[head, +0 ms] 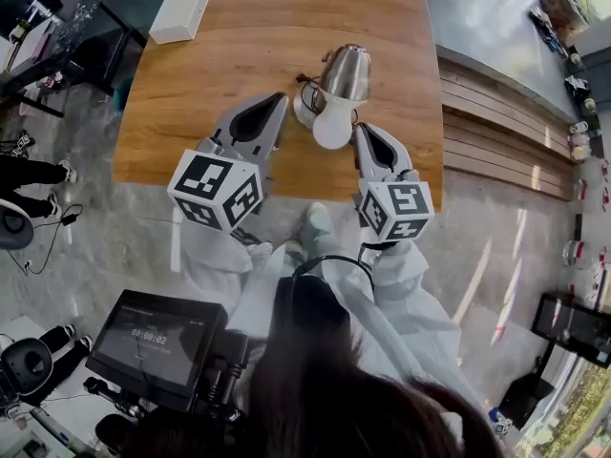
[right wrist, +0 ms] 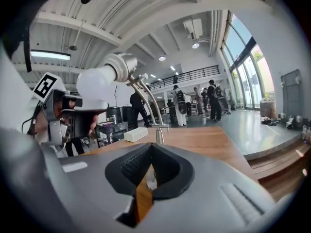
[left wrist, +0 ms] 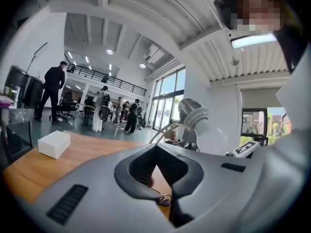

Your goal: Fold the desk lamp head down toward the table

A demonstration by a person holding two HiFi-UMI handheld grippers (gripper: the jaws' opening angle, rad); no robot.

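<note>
A desk lamp stands on the wooden table (head: 191, 113), with a chrome shade (head: 347, 72) and a bare white bulb (head: 333, 122) tilted toward the table's near edge. My left gripper (head: 279, 98) is just left of the lamp, its jaws shut and holding nothing. My right gripper (head: 360, 128) is just right of the bulb, jaws also together and holding nothing. In the left gripper view, the lamp head (left wrist: 192, 113) rises above and to the right of the shut tips (left wrist: 156, 147). From the right gripper (right wrist: 152, 146), the bulb (right wrist: 97, 84) hangs up to the left, on a curved metal arm (right wrist: 146, 101).
A white box (head: 181, 10) lies at the table's far left corner. A thin cable (head: 307, 92) lies by the lamp base. Wooden steps (head: 487, 132) run along the table's right side. Several people stand far off in the hall (left wrist: 102, 111). A monitor rig (head: 153, 337) sits at my lower left.
</note>
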